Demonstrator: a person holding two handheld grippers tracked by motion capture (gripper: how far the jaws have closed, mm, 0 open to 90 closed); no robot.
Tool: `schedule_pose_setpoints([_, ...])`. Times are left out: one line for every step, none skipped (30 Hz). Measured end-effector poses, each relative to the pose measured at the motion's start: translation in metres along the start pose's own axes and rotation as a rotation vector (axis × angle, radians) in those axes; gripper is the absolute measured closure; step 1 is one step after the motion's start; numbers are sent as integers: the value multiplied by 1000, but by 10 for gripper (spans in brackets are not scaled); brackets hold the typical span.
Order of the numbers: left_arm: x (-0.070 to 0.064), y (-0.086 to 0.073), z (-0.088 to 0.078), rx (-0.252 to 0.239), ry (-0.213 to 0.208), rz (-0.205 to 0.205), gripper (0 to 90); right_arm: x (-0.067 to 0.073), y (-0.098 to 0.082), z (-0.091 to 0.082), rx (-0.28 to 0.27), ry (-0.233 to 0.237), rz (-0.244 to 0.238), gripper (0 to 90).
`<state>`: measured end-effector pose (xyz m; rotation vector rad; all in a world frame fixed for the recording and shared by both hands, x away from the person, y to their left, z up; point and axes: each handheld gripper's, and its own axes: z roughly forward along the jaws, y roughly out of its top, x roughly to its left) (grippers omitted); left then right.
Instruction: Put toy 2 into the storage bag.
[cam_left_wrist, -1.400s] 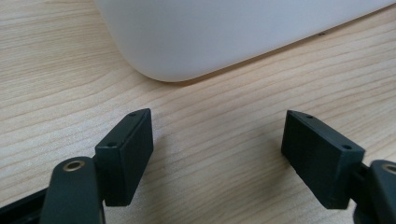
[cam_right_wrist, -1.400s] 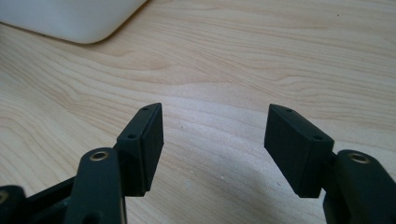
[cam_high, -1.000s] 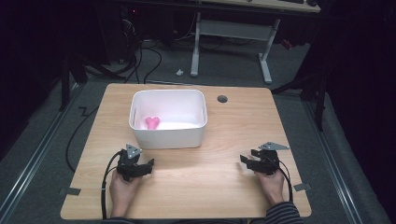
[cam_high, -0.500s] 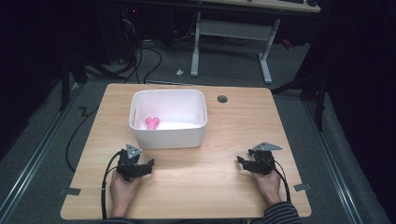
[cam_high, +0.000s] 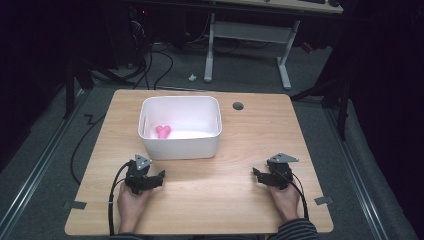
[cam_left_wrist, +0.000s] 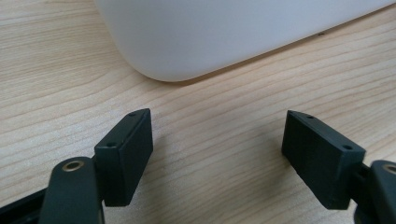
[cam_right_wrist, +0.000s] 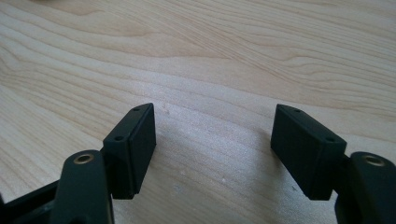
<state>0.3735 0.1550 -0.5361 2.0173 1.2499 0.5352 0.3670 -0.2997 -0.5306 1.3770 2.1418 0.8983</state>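
A white plastic bin (cam_high: 180, 149) stands on the wooden table (cam_high: 215, 210), left of centre. A small pink object (cam_high: 163, 131) lies inside it near the left wall. My left gripper (cam_high: 155, 179) rests low over the table just in front of the bin's near left corner; in the left gripper view the jaws stand wide apart with nothing between them (cam_left_wrist: 217, 154) and the bin wall (cam_left_wrist: 224, 37) close ahead. Toward the table's front right, my right gripper (cam_high: 256, 175) is open over bare wood (cam_right_wrist: 212, 149), pointing left.
A round cable hole (cam_high: 238, 106) is set in the table behind the bin's right side. Black cables trail from both grippers toward the front edge. Beyond the table are a dark floor with cables and a white desk frame (cam_high: 247, 37).
My right gripper has shifted a little to the left over the table. The left gripper and the bin stay where they were.
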Motion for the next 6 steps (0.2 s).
schedule_pose_setpoints([0,0,0,0,2,-2,251,0,0,0,0,-2,0,314])
schedule_pose_setpoints([0,0,0,0,2,-3,251,0,0,0,0,-2,1,314])
schedule_pose_setpoints([0,0,0,0,3,-3,251,0,0,0,0,-2,2,314])
schedule_pose_setpoints([0,0,0,0,3,-3,250,0,0,0,0,-2,1,314])
schedule_pose_setpoints([0,0,0,0,2,-2,249,0,0,0,0,-2,1,314])
schedule_pose_setpoints([0,0,0,1,2,-2,247,0,0,0,0,-2,2,313])
